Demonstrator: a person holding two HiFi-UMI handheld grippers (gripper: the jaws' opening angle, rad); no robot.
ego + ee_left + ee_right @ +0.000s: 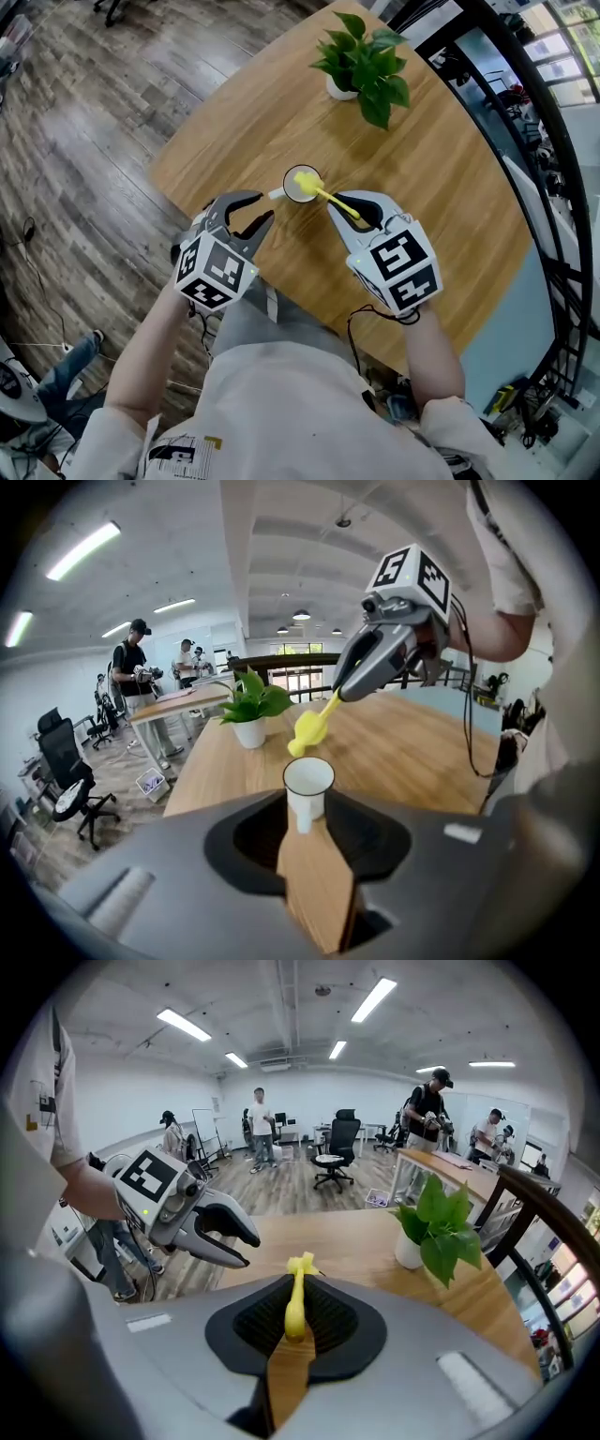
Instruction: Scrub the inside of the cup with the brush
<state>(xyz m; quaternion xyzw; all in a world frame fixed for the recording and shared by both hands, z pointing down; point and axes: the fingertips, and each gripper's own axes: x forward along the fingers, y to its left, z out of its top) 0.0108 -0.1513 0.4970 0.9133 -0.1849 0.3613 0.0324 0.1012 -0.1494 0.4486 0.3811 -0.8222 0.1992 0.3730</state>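
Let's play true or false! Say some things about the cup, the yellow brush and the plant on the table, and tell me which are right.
1. The right gripper is holding the yellow plastic brush. True.
2. The left gripper is squeezing the white cup. False: that gripper is open, and the cup stands free just ahead of it.
3. A green leafy plant in a white pot stands on the wooden table. True.
4. The white cup is lying on its side. False: it stands upright with its opening facing up.
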